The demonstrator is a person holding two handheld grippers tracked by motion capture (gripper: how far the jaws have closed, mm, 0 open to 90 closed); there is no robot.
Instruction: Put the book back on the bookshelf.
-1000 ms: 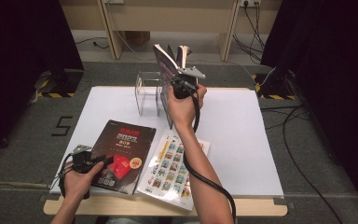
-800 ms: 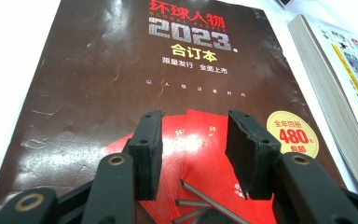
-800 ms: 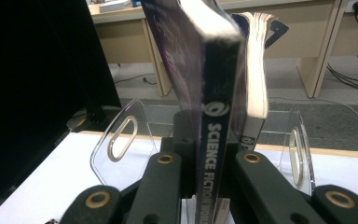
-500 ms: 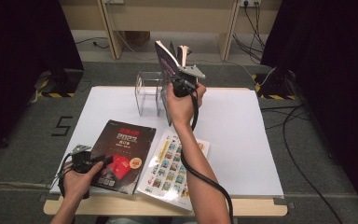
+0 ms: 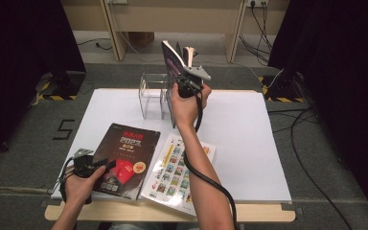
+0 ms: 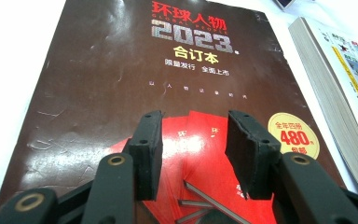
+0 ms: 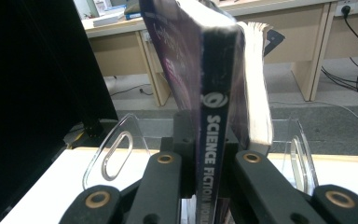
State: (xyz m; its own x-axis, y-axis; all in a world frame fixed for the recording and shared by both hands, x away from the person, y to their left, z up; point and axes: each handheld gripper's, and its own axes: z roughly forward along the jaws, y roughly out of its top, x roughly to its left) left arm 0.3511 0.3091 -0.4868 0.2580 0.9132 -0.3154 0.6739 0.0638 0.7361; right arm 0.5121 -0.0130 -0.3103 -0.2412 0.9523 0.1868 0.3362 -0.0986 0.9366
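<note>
Both forearms were bare, no sleeves. The left tool (image 6: 193, 149) had matte black jaws with brass-coloured rivets; the right tool (image 5: 184, 72) carried a grey three-cornered plate and a black cable.

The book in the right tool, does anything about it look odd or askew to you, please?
Yes: the right tool grips the book by its spine only, so the pages splay away from the cover, above the clear rack. Nothing looks torn.
</note>
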